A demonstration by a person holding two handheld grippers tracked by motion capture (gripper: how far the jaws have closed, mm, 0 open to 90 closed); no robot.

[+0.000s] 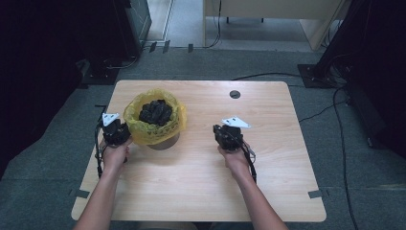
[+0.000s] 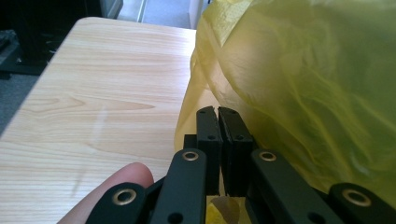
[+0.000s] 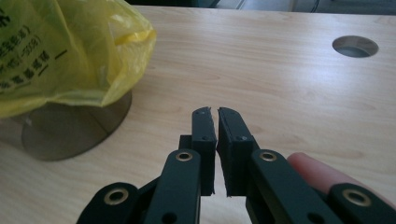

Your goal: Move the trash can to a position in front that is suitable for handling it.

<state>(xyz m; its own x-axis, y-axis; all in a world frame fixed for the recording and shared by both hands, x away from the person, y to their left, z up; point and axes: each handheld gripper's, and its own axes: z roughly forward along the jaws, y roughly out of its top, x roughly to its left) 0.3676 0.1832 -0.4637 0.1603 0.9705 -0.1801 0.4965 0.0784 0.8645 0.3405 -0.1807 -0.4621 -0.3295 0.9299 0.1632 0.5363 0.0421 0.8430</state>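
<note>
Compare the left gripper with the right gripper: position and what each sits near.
The left gripper sits against the yellow bag lining the bin; the right gripper sits apart from it, over bare table. The left has bag film just ahead; the right has open wood. Both have jaws shut and empty.

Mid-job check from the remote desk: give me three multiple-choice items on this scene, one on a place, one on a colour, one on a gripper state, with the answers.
1. Where does the bin stand on the table?
A. left half
B. right half
C. near right corner

2. What colour is the bag lining the bin?
A. blue
B. yellow
C. white

3. How do the jaws of the right hand-held gripper stand?
A. wide open
B. clamped on the bag
C. shut on nothing

Answers:
1. A: the high view shows it beside the left hand-held gripper.
2. B: yellow film drapes over the rim.
3. C: jaws together above bare wood.
</note>
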